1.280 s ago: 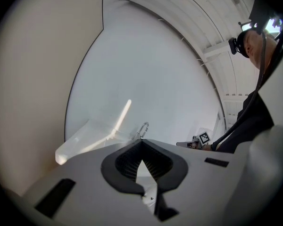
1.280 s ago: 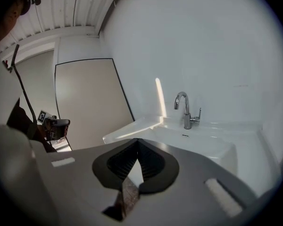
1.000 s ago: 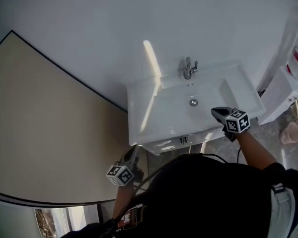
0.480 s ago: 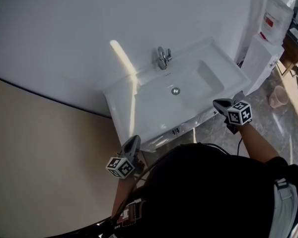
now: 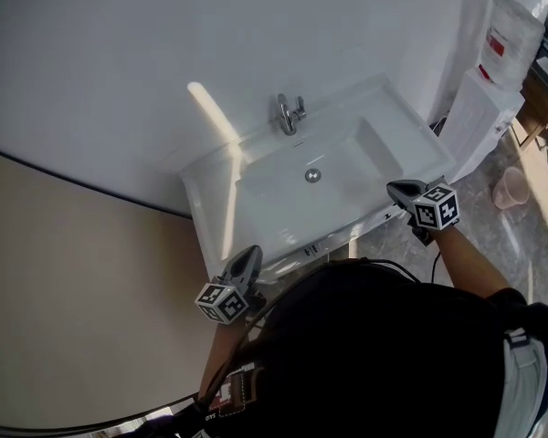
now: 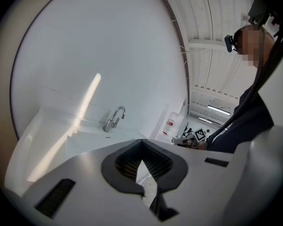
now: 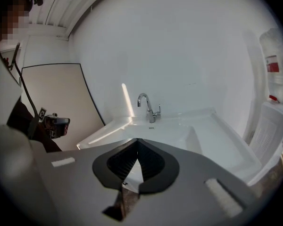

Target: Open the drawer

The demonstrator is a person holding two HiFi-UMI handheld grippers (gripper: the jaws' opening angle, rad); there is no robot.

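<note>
The drawer (image 5: 297, 255) sat just below the washbasin (image 5: 256, 167) and looked closed. The left gripper (image 5: 247, 259) hung by the basin's front left corner and the right gripper (image 5: 399, 190) by its front right corner. Both had their jaws pressed together on nothing. I judged this the approach: next, one gripper must spread its jaws at the drawer's handle.

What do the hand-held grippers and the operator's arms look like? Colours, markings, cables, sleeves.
The left hand-held gripper and the right hand-held gripper share a grey body with dark ribbed jaw pads. Each carries a white cube with black square markers. A thin black cable runs from the right one. The person wears a black top.
</note>
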